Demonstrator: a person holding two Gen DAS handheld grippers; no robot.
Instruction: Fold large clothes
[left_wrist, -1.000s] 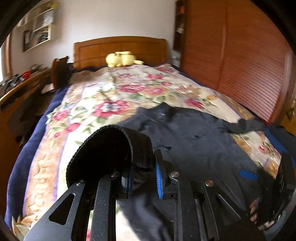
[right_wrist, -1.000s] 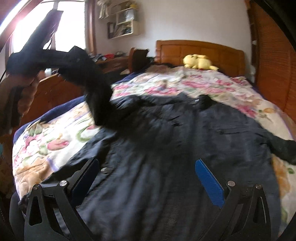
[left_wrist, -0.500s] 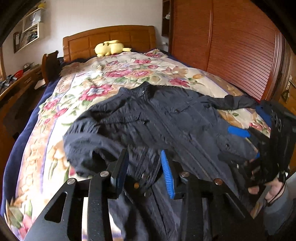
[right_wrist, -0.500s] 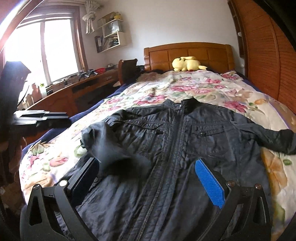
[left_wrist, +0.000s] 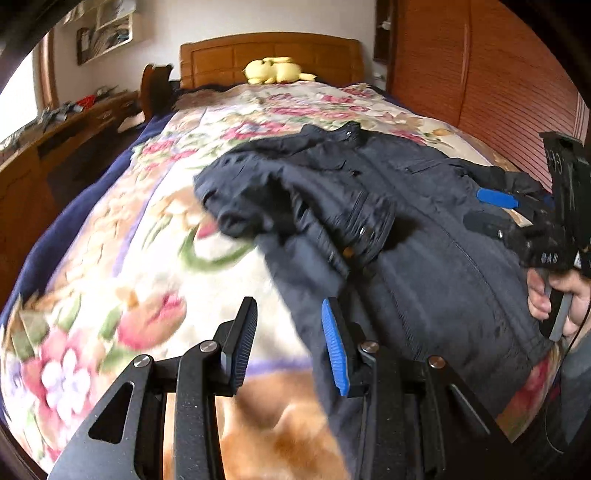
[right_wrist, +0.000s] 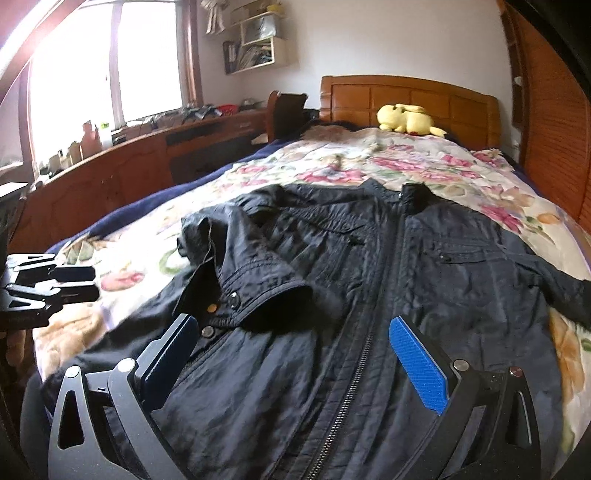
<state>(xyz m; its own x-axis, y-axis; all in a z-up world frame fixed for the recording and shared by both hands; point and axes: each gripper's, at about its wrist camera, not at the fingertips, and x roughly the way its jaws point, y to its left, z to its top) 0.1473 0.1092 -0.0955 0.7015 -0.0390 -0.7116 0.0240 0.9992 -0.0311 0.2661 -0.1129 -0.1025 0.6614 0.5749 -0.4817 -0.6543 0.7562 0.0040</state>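
Jacket (right_wrist: 369, 295), dark and zipped, lies front-up on the floral bedspread (left_wrist: 122, 280); one sleeve (right_wrist: 258, 273) sits loosely folded across its chest. Both grippers are empty: right gripper (right_wrist: 291, 365) jaws wide apart above the hem, left gripper (left_wrist: 290, 339) jaws partly apart beside it. Tugging the hem could likely slide that sleeve off.
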